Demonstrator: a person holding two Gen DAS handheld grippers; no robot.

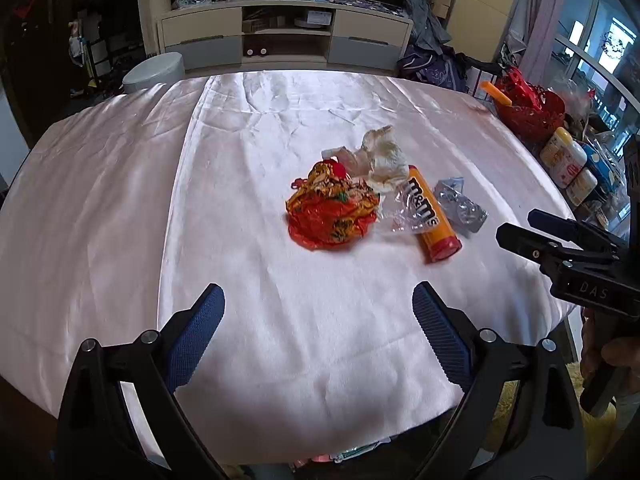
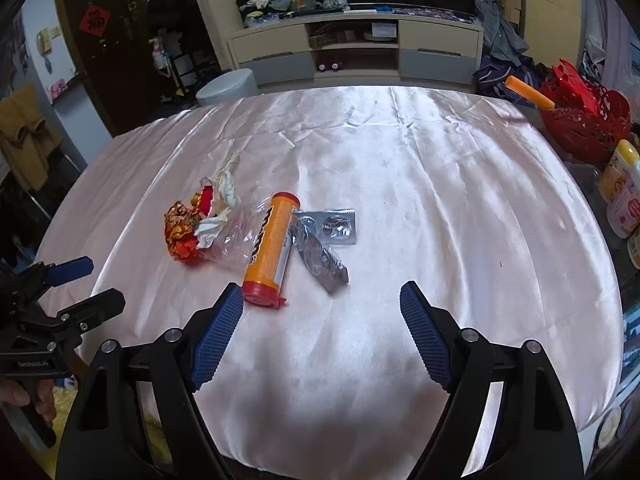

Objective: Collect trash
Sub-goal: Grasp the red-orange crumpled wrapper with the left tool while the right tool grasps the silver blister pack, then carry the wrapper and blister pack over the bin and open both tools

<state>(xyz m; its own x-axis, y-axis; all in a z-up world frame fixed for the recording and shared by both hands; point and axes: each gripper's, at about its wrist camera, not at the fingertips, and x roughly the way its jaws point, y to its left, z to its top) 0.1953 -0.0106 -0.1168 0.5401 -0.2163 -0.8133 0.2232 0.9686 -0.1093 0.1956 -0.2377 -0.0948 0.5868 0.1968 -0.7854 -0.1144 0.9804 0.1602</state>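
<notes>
A pile of trash lies mid-table on the white cloth [image 1: 280,340]: a crumpled red-and-gold wrapper [image 1: 332,210] [image 2: 182,230], a crumpled white tissue [image 1: 380,156] [image 2: 226,184], clear plastic film [image 1: 400,208] [image 2: 240,240], an orange M&M's tube [image 1: 430,216] [image 2: 270,248] and silver blister packs [image 1: 460,204] [image 2: 324,240]. My left gripper [image 1: 318,308] is open and empty, short of the pile. My right gripper [image 2: 322,304] is open and empty, just short of the tube and blister packs. Each gripper shows in the other's view, the right one [image 1: 520,226] and the left one [image 2: 100,284].
A red basket [image 2: 588,128] with an orange stick [image 2: 528,92], and yellow-labelled bottles [image 2: 622,192], stand off the table's right edge. A grey round stool [image 2: 228,86] stands beyond the far left corner. A TV cabinet [image 2: 356,52] is behind.
</notes>
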